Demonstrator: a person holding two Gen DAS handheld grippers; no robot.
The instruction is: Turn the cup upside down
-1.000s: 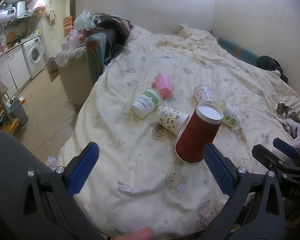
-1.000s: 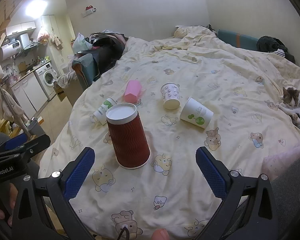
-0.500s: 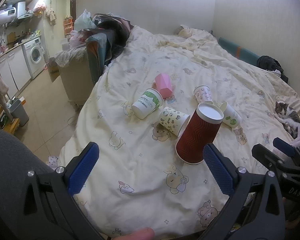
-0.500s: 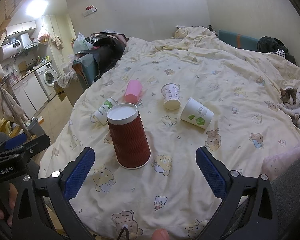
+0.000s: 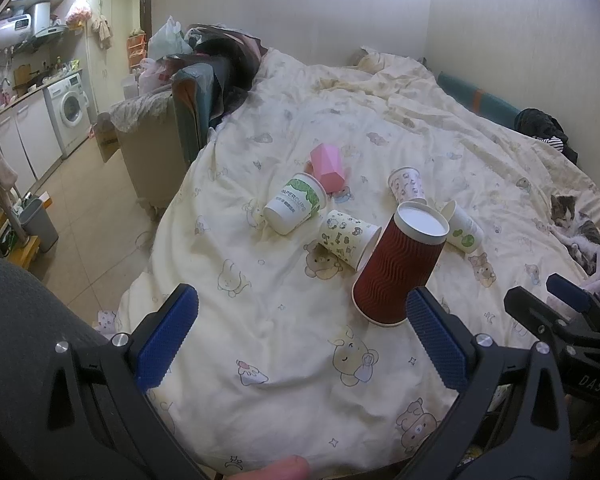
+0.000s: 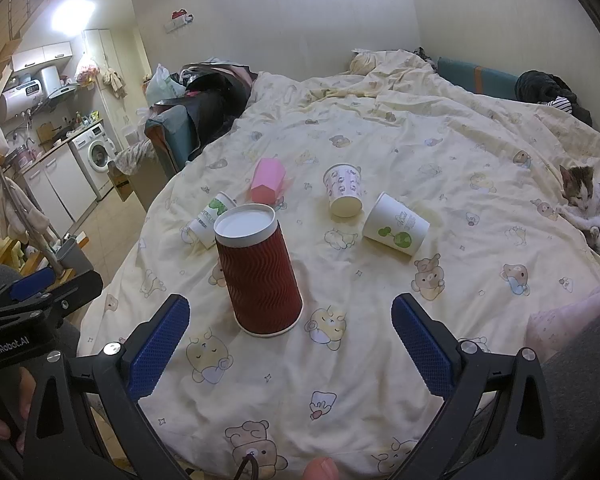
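Observation:
A dark red ribbed paper cup (image 5: pixel 400 268) (image 6: pixel 258 272) stands upside down on the bed, its white base up. My left gripper (image 5: pixel 300 340) is open and empty, held back near the bed's front edge, with the red cup just beyond its right finger. My right gripper (image 6: pixel 290 344) is open and empty, with the red cup a little ahead between its fingers. Several other cups lie on their sides beyond: a white and green one (image 5: pixel 296 208), a patterned one (image 5: pixel 348 238), a pink one (image 5: pixel 328 168) (image 6: pixel 268 180), a pink-print one (image 6: pixel 344 194) and a sprout-print one (image 6: pixel 396 230).
The bed (image 5: pixel 260 300) has a cream quilt with cartoon bears. A cat (image 6: pixel 588 212) lies at the right edge. A sofa piled with clothes (image 5: pixel 188 112) and a kitchen with a washing machine (image 5: pixel 70 110) are at the left.
Nothing has visibly changed apart from a slight drift of the left wrist view. Both grippers stay open and the red cup stays upside down.

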